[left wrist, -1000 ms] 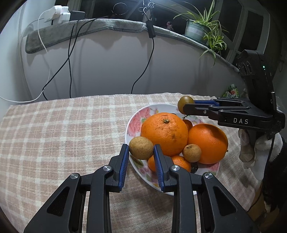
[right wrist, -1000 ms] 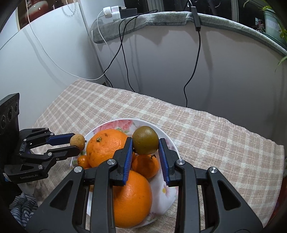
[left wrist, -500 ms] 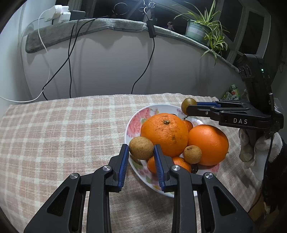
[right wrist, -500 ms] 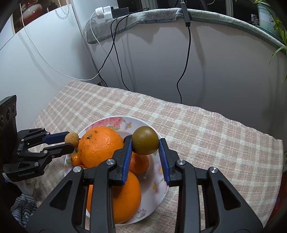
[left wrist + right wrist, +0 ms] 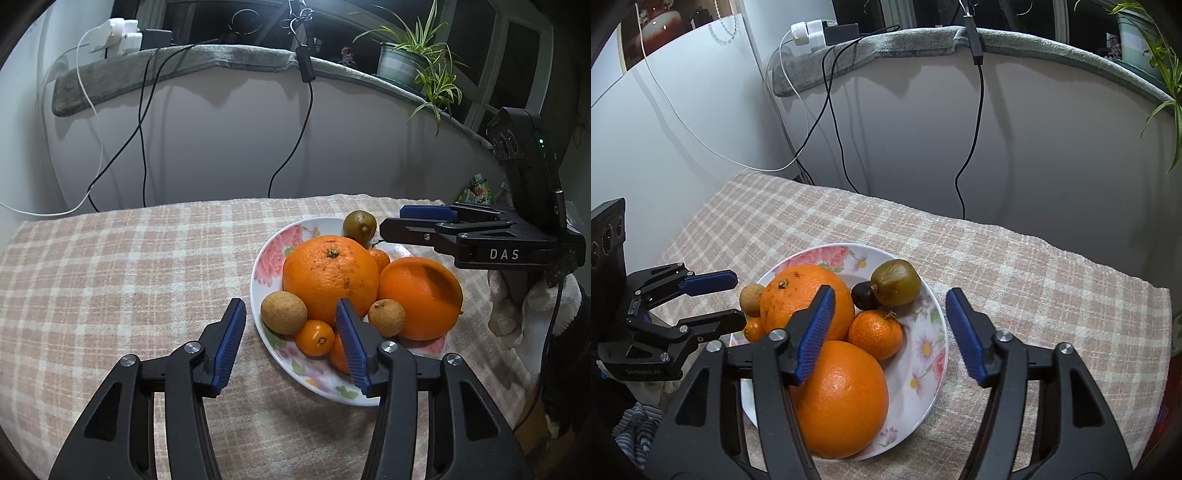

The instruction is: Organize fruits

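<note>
Dimpled oranges (image 5: pixel 330 275) crowd the glossy floral plate (image 5: pixel 929 343); both grippers' ribbed jaws are opening, seemingly empty.

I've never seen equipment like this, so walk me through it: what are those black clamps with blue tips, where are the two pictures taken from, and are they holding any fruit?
They are hand-held grippers, one in each of a person's hands, each carrying a camera that looks along its fingers. One picture is from the left gripper, the other from the right gripper. A flowered plate on a checked cloth holds oranges, small tan fruits and a green-brown fruit. Both grippers' jaws are opening and hold nothing; all the fruit rests on the plate.
</note>
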Available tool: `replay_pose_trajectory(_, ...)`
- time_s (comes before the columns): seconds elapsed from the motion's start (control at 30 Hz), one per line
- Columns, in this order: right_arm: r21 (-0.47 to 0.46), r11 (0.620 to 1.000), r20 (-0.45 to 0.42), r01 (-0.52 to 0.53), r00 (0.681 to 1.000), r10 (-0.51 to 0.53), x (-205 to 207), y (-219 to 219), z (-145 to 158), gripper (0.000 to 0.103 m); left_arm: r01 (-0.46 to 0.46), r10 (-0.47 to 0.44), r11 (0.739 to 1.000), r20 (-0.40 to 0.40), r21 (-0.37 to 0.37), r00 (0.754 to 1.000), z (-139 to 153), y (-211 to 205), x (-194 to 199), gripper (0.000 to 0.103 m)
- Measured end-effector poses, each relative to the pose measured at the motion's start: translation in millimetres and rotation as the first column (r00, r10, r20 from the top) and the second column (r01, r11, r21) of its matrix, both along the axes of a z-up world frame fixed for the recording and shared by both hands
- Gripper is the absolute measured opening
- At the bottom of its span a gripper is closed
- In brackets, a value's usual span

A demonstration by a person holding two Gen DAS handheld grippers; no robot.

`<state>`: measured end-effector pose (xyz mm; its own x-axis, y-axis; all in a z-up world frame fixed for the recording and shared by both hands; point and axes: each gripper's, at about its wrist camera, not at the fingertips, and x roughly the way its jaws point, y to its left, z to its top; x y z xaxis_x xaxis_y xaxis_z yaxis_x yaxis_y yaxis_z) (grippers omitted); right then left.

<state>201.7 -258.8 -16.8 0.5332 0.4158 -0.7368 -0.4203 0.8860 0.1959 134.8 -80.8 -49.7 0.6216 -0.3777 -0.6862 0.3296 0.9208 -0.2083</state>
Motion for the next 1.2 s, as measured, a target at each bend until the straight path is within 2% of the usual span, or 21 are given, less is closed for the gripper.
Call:
replay_pose_trajectory(0.1,-0.002,1.000,0.002,0.001,1.000,-0.001,-3,1,1,0.071,-0.009,0.009,1.000,0.007,0.003,1.000,3,0,-3,0.066)
replay_pose_trajectory(0.23,-0.015,1.000,0.019,0.016,1.000,-0.016,-10,2,5,0.087,-0.036,0.036,0.999,0.020,0.015,0.999,8,1,-7,0.077)
replay_pose_trajectory(0.43,-0.043,0.997,0.051,0.070,0.996,-0.067,-20,0,13,0.095,-0.049,0.048,0.998,0.034,0.037,0.998,12,1,-13,0.077)
replay_pose_trajectory(0.6,-0.031,0.995,0.042,0.095,0.995,-0.094,-27,-2,13,0.096,-0.064,0.062,0.997,0.038,0.046,0.997,13,1,-18,0.077)
replay_pose_trajectory(0.93,0.031,0.993,0.081,0.117,0.990,-0.119,-50,-9,21,0.096,-0.097,0.095,0.994,0.047,0.043,0.994,16,8,-29,0.078)
replay_pose_trajectory(1.2,0.041,0.991,0.158,0.124,0.979,-0.129,-88,-2,39,0.096,-0.122,0.117,0.991,0.101,0.046,0.988,28,10,-54,0.078)
